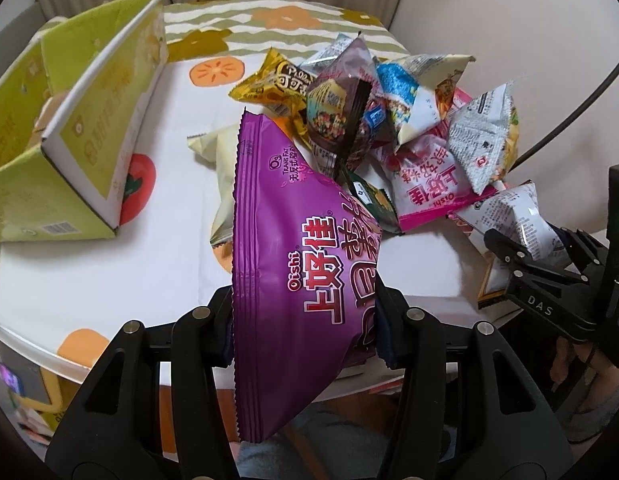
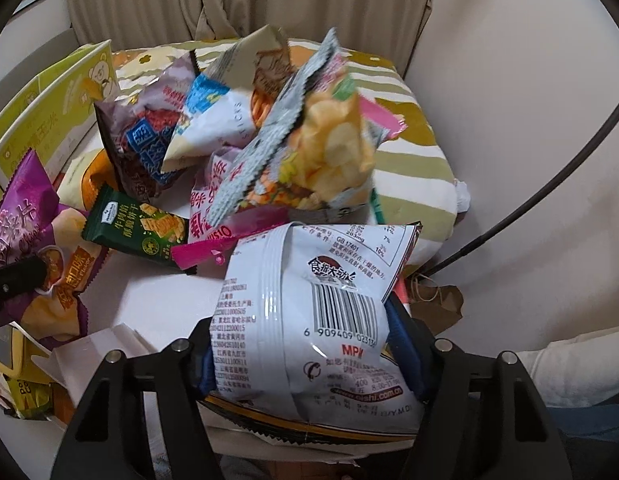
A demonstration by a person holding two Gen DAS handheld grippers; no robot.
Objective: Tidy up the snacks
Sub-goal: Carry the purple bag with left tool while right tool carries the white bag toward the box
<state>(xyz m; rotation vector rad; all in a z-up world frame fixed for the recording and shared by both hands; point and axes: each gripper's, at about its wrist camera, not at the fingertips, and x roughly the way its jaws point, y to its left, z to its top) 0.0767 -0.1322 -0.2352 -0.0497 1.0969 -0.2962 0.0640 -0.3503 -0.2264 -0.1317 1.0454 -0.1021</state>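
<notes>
My left gripper (image 1: 305,332) is shut on a purple Oishi chip bag (image 1: 293,240), which stands up over the table's near edge. The same bag shows at the left of the right wrist view (image 2: 17,216). My right gripper (image 2: 309,360) is shut on a white snack bag with a barcode (image 2: 321,320), crumpled between its pads. In the left wrist view that gripper (image 1: 529,240) sits at the right edge with the white bag (image 1: 517,216). A heap of mixed snack bags (image 2: 269,140) lies behind, at the middle right of the table (image 1: 389,120).
An open yellow-green cardboard box (image 1: 89,120) stands at the table's left (image 2: 49,120). The tablecloth (image 1: 89,280) is white with orange fruit prints. A small green cracker pack (image 2: 137,232) lies in front of the heap. A black cable (image 2: 549,184) crosses the wall at right. Curtains hang behind.
</notes>
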